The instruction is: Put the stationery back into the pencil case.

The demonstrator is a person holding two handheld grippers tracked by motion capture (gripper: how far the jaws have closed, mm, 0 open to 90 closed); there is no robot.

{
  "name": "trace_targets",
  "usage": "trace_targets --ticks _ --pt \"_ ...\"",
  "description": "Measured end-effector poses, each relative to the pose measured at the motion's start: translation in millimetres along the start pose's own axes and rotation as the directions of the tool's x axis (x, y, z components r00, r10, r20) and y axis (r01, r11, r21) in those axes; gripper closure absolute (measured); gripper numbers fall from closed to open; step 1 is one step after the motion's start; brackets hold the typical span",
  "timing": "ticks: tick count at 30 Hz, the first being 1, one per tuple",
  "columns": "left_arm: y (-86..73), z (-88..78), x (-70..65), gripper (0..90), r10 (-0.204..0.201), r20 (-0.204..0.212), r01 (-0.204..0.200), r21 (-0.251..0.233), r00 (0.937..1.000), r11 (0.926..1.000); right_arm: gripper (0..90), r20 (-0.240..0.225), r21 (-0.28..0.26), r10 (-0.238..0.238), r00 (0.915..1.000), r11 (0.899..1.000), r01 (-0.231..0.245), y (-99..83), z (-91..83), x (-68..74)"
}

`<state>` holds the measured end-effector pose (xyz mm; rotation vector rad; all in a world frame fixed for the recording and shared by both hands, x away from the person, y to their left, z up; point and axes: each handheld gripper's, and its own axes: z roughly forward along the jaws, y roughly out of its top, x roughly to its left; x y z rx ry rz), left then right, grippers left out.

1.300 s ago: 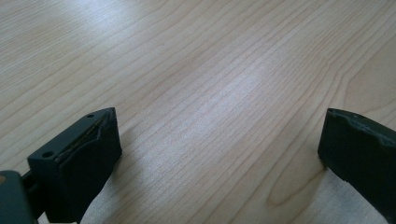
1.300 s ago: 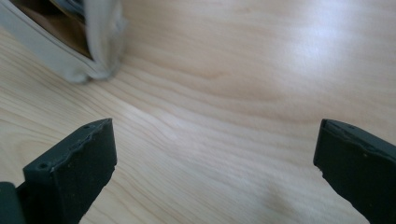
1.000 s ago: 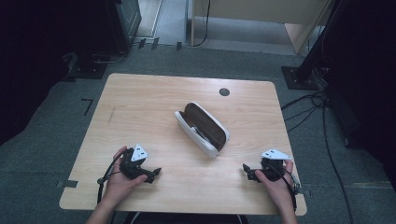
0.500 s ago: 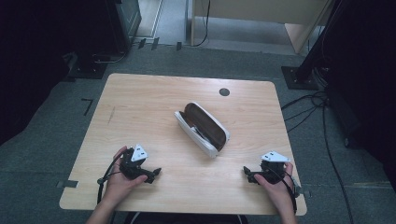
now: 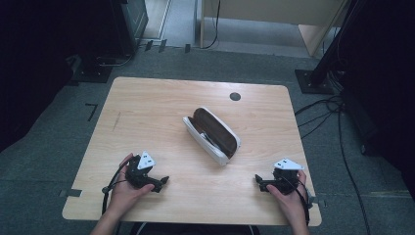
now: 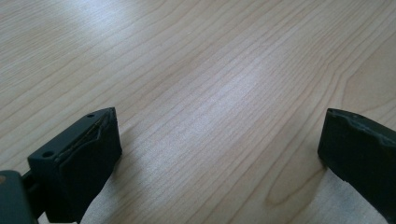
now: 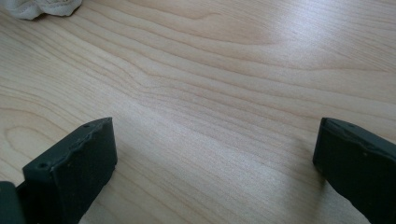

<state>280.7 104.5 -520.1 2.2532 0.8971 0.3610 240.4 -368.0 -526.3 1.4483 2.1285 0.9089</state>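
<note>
On the wooden table (image 5: 147, 117) there is one glasses case (image 5: 211, 135), white outside and brown inside, and it lies open near the middle of the table, turned diagonally. Something thin and pale lies inside it, but I cannot tell what it is. There are two grippers, one in each hand of the person. The left gripper (image 5: 163, 182) rests on the table near the front edge at the left, and the right gripper (image 5: 258, 180) rests near the front edge at the right; both are well apart from the case and they touch nothing except the table. In the left gripper view its two black jaws stand wide apart with only bare wood between them, and in the right gripper view it is the same, the two jaws are spread and hold nothing. One small dark round hole (image 5: 235, 96) is in the table near the far edge. Several black cables (image 5: 337, 147) lie on the grey floor at the right of the table.
</note>
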Motion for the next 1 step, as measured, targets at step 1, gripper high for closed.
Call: trace_targets --ticks 1 --pt "0.0 0.0 0.0 0.0 0.0 0.0 0.0 0.0 1.0 1.0 0.0 0.0 0.0 0.0 1.0 1.0 0.0 0.0 0.0 0.0"
